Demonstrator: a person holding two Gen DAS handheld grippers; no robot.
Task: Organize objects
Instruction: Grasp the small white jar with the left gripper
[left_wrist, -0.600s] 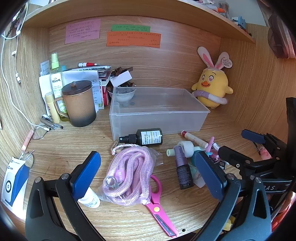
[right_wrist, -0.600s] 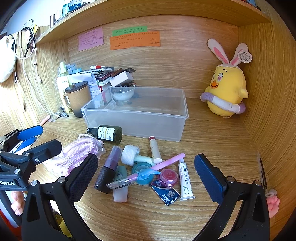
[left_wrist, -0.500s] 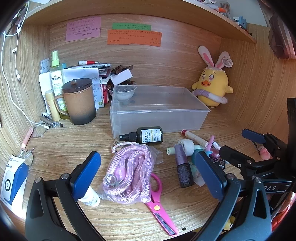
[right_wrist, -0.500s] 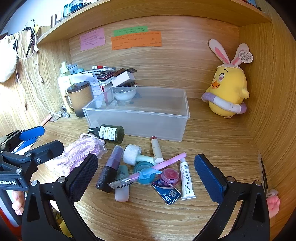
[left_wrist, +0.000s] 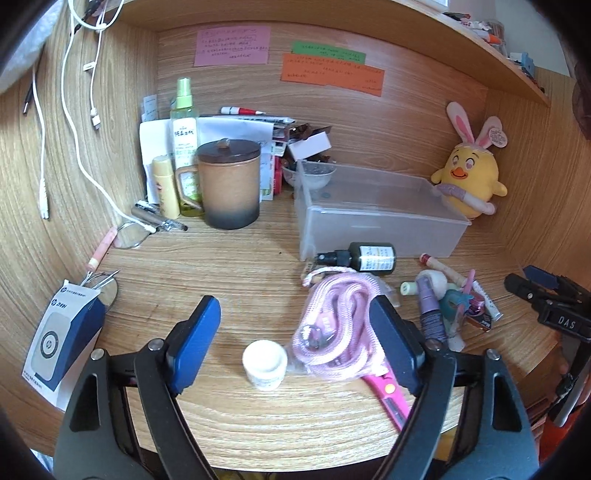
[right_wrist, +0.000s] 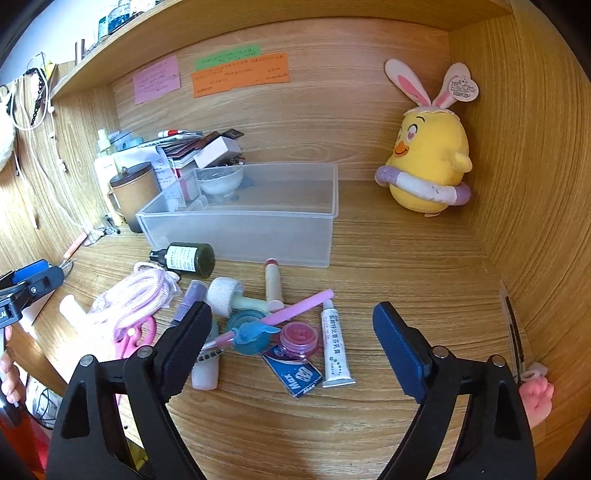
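1. Left gripper (left_wrist: 295, 332) was spread wide, nothing gripped; a small white round-capped plastic bottle (left_wrist: 264, 364) stood on the wooden desk (left_wrist: 229, 273) between its blue pads, touching neither.
2. A coiled pink rope (left_wrist: 332, 325) lay beside the bottle, over pink-handled scissors (left_wrist: 388, 395).
3. Right gripper (right_wrist: 288, 339) was spread, empty, above the toiletry clutter: pink round jar (right_wrist: 299, 338), white tube (right_wrist: 334, 349).
4. A clear plastic bin (right_wrist: 251, 229) sat behind the clutter.

Both grippers' fingers (left_wrist: 192, 343) (right_wrist: 400, 350) wide apart
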